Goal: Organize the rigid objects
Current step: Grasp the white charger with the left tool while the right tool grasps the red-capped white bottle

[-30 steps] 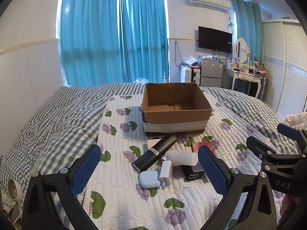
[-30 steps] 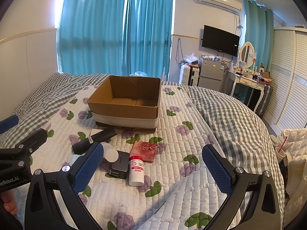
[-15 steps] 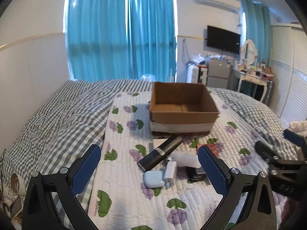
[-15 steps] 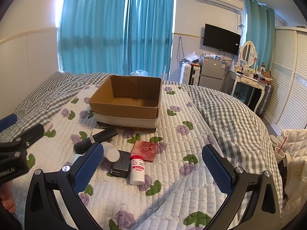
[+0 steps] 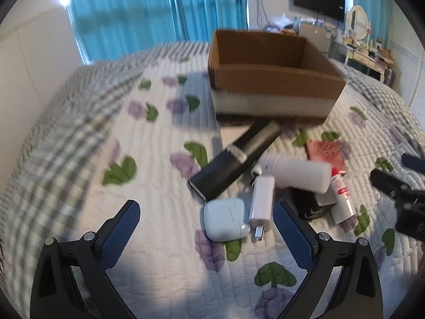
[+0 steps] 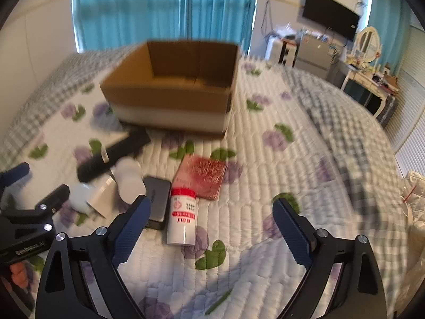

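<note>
An open cardboard box [image 5: 273, 79] stands on the bed; it also shows in the right wrist view [image 6: 172, 93]. In front of it lies a heap: a black cylinder [image 5: 236, 156], a white earbud case [image 5: 225, 219], a white charger plug [image 5: 261, 204], a white bottle [image 5: 297, 172], a red-capped white bottle [image 6: 183, 216], a black power bank [image 6: 156, 202] and a red packet [image 6: 203, 176]. My left gripper [image 5: 207, 231] is open and empty, low over the earbud case. My right gripper [image 6: 212, 226] is open and empty, near the red-capped bottle.
The bed carries a white quilt with purple flowers [image 6: 265, 159] over a grey checked cover [image 5: 66, 122]. Blue curtains [image 5: 148, 8] hang behind. A dressing table [image 6: 372, 79] and a TV [image 6: 330, 18] stand at the right.
Both grippers have dropped down and forward toward the heap of objects, which now looms larger. Both stay open and empty.
</note>
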